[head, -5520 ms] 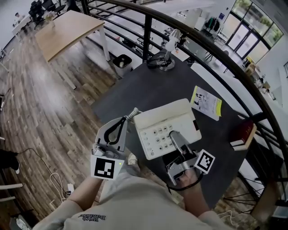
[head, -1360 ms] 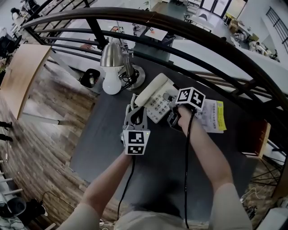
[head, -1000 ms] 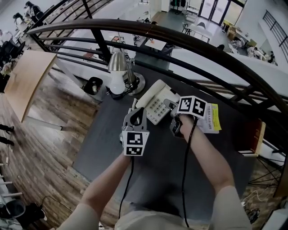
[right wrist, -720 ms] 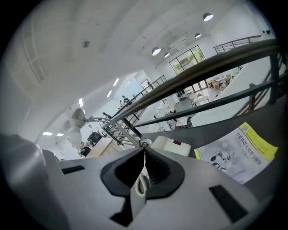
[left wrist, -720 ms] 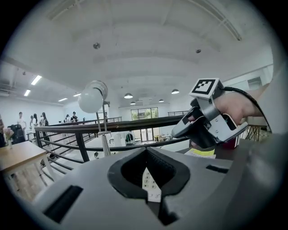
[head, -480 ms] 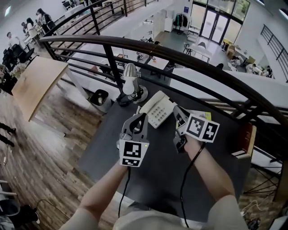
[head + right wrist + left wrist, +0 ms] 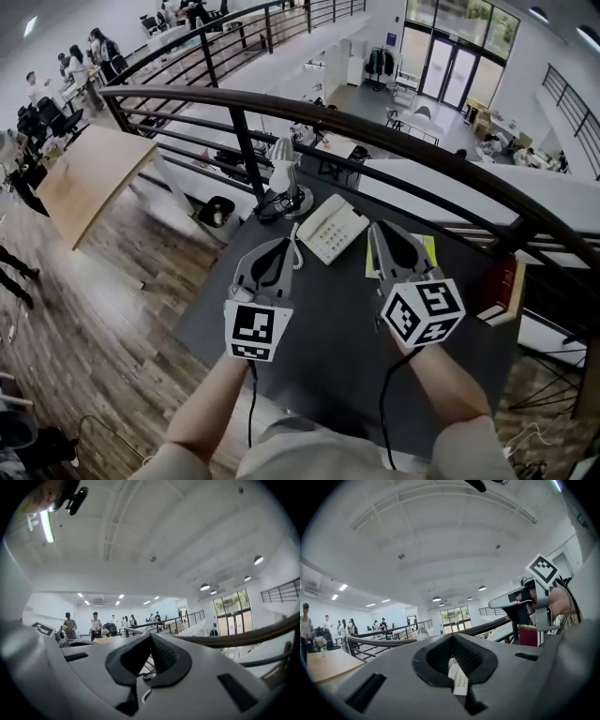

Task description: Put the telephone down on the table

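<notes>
telephone [image 7: 333, 228] is found set down on the bench [image 7: 319, 337], just ahead between left gripper [image 7: 285, 243] and right gripper [image 7: 375, 226]; fingers [image 7: 398, 251] on both are pressed together, nothing pinched

This is a big office. The dark counter [image 7: 328, 323] stands just beside a black railing [image 7: 394, 150]. Past the railing are desks [image 7: 323, 139], people [image 7: 80, 66] and tall glass doors [image 7: 450, 42].

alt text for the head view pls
A cream telephone sits on a dark table beside a desk lamp, with no gripper touching it. The left gripper and right gripper hover nearer the camera, both shut and empty.
</notes>
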Available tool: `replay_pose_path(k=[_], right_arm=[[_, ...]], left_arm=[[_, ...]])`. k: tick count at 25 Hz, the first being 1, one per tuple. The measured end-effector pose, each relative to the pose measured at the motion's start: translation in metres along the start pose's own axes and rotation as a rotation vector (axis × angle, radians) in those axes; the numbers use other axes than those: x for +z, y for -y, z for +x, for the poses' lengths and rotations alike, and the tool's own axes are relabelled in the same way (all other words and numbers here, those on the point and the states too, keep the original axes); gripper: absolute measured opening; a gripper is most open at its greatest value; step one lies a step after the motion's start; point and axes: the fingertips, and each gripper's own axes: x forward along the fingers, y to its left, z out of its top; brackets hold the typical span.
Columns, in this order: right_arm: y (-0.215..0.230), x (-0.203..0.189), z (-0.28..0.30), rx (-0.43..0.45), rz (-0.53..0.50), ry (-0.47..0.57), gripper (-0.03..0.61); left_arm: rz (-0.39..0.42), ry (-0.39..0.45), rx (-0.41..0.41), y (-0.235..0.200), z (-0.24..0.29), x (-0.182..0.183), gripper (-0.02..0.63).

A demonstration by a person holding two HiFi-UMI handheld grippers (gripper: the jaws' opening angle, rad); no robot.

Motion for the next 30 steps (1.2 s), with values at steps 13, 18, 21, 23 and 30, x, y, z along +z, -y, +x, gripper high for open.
replay_pose_path(k=[13, 18, 21, 23, 30], right_arm=[[-0.06, 0.024, -0.09, 0.012, -0.136, 0.156, 0.002], [-0.071, 0.005, -0.105, 0.004, -0.163, 0.153, 0.002], [-0.076, -0.004, -0.108, 0.004, -0.159, 0.142, 0.002], [-0.077, -0.01, -0.108, -0.001, -0.16, 0.126, 0.002], [-0.066, -0.007, -0.109, -0.048, -0.194, 0.125, 0.002]], left_arm=[[-0.059, 0.112, -0.013, 0.023, -0.095, 0.036, 0.003], [-0.084, 0.093, -0.046, 0.042, -0.112, 0.019, 0.003], [-0.082, 0.087, -0.055, 0.044, -0.116, 0.014, 0.003], [-0.084, 0.086, -0.053, 0.043, -0.116, 0.012, 0.003], [-0.084, 0.082, -0.053, 0.045, -0.115, 0.009, 0.003]])
